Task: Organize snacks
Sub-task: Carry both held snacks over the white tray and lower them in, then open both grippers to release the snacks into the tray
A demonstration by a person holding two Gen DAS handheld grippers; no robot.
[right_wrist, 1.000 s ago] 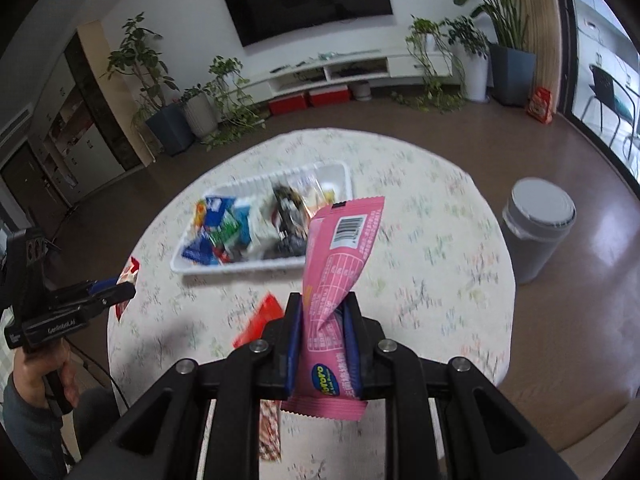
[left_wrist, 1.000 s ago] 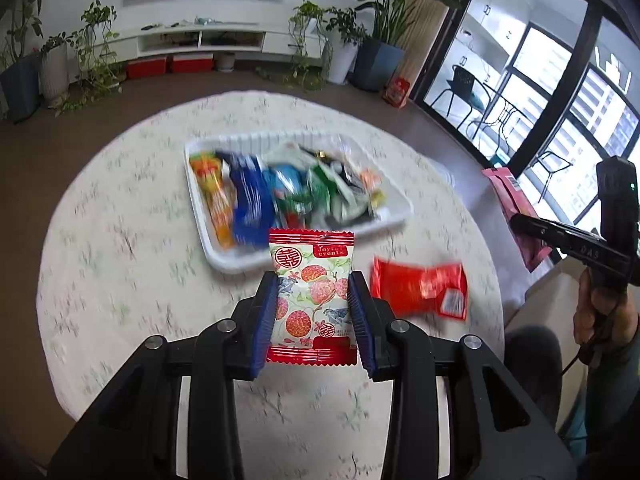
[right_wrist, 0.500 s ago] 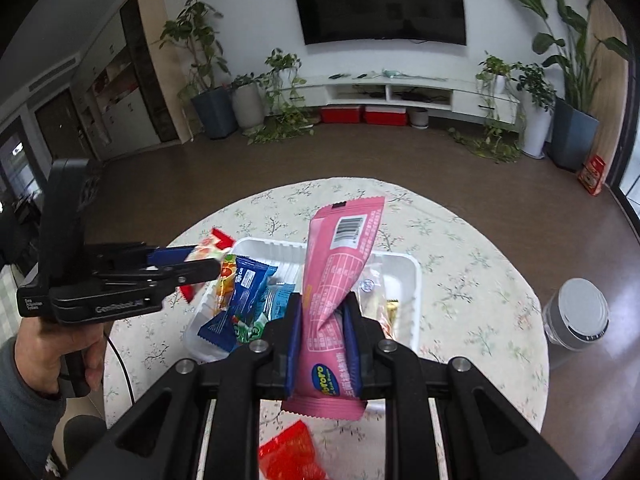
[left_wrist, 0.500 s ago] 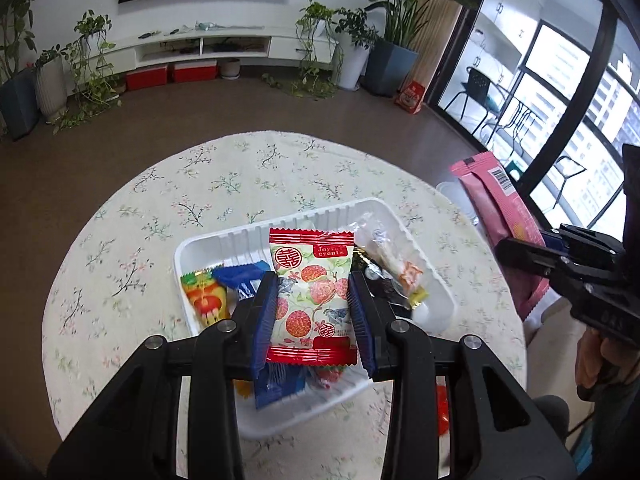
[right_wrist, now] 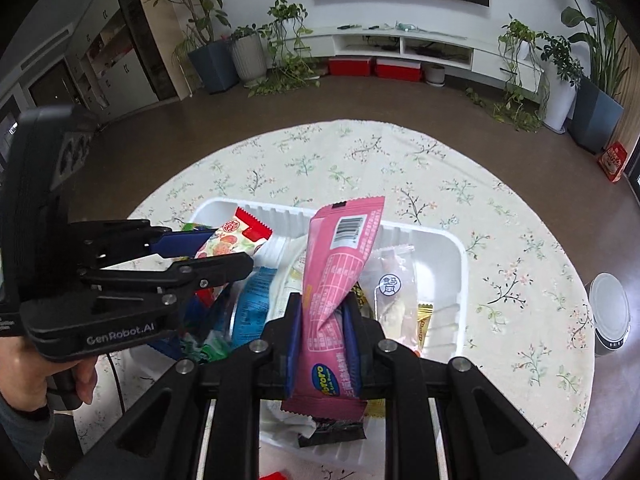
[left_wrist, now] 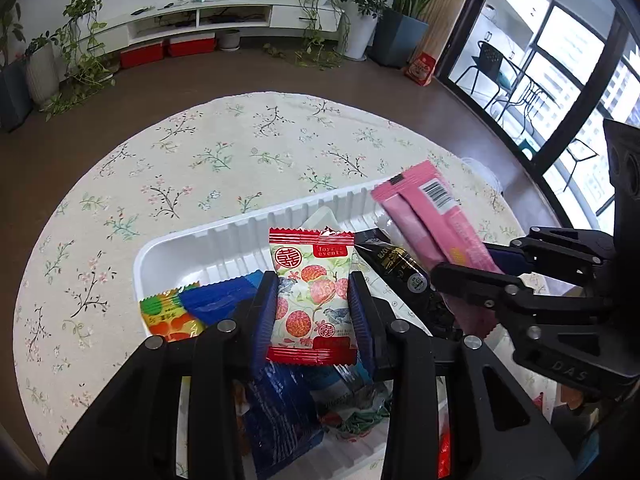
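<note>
Both grippers have swung in over the white tray (left_wrist: 208, 236), the left gripper (left_wrist: 312, 312) pinching a red-edged lychee packet (left_wrist: 310, 300), the right gripper (right_wrist: 322, 344) clamping a pink bar (right_wrist: 340, 256); neither released yet, one red packet (left_wrist: 444, 456) apparently remains outside.

The tray (left_wrist: 208, 240) sits on the round table (left_wrist: 224, 152), snack packets (left_wrist: 192, 304) heaped in it. Over it the lychee-print packet (left_wrist: 310, 296) hangs left of the long wrapper (right_wrist: 332, 280) (both clamped). A lidded bin (right_wrist: 610, 312) stands right of the table.

Lychee-print packet (left_wrist: 311, 300) and pink bar (right_wrist: 334, 292) above snack-filled white tray (left_wrist: 224, 236)
</note>
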